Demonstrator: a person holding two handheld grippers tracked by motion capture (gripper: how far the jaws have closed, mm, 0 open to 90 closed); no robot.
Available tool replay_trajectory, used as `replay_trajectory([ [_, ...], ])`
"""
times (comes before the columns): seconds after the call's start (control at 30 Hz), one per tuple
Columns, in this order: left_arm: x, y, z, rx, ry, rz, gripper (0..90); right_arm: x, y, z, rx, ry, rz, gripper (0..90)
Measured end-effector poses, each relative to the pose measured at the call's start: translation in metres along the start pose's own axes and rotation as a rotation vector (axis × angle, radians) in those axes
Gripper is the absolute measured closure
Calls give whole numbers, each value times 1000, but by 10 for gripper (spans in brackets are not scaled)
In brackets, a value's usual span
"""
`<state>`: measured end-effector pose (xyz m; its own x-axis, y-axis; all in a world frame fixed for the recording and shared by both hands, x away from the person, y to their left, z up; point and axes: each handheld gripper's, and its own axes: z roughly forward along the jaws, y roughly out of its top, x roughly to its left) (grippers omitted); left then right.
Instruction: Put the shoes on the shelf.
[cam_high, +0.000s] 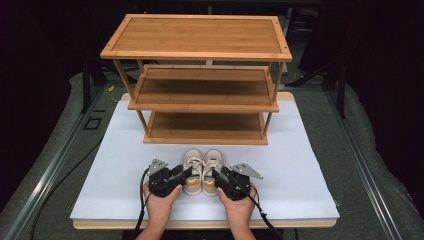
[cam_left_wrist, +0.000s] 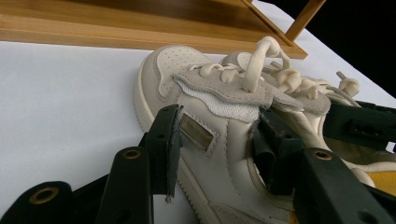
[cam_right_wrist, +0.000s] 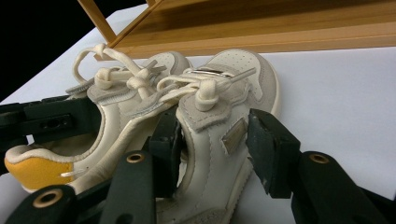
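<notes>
A pair of small cream sneakers with yellow heels stands side by side on the white table top, toes toward the rack. My left gripper (cam_high: 186, 173) (cam_left_wrist: 219, 114) is shut across the left shoe (cam_high: 192, 157) (cam_left_wrist: 219, 140), one pad on its outer side by the small tag, the other on its inner side at the collar. My right gripper (cam_high: 218, 175) (cam_right_wrist: 213, 120) is shut the same way across the right shoe (cam_high: 213, 157) (cam_right_wrist: 219, 98). Both shoes rest on the table. Each gripper view also shows the other shoe (cam_left_wrist: 303, 86) (cam_right_wrist: 121, 105) beside its own.
A three-tier bamboo shoe rack (cam_high: 200, 107) with bare shelves stands just beyond the shoes. The white table top (cam_high: 300, 165) spreads out to both sides of the hands. Dark floor and metal rails surround the table.
</notes>
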<state>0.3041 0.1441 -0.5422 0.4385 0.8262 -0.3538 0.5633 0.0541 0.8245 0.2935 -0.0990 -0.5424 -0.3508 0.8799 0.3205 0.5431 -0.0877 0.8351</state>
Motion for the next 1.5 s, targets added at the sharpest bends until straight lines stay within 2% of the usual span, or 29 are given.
replay_trajectory([
  [0.17,1,1,0,4,-2,3,546,-1,2,-1,18,4,8,564],
  [0.43,0,1,1,0,1,-1,548,0,1,0,5,-1,8,567],
  [0.47,0,1,1,1,1,-1,549,0,2,-1,19,7,8,568],
  [0.93,0,2,1,6,-2,-6,566,1,2,-1,12,1,25,581],
  [1.03,0,3,0,8,-3,-11,568,0,2,-2,21,16,30,583],
  [1.07,0,3,0,9,-2,-12,568,1,2,-1,14,4,33,583],
  [1.43,-2,7,-3,8,-5,-9,570,3,4,-3,1,7,39,610],
  [1.47,-2,8,-3,6,-6,-10,570,3,5,-5,16,16,34,612],
  [1.5,-2,8,-3,6,-6,-9,570,3,5,-4,3,8,35,613],
])
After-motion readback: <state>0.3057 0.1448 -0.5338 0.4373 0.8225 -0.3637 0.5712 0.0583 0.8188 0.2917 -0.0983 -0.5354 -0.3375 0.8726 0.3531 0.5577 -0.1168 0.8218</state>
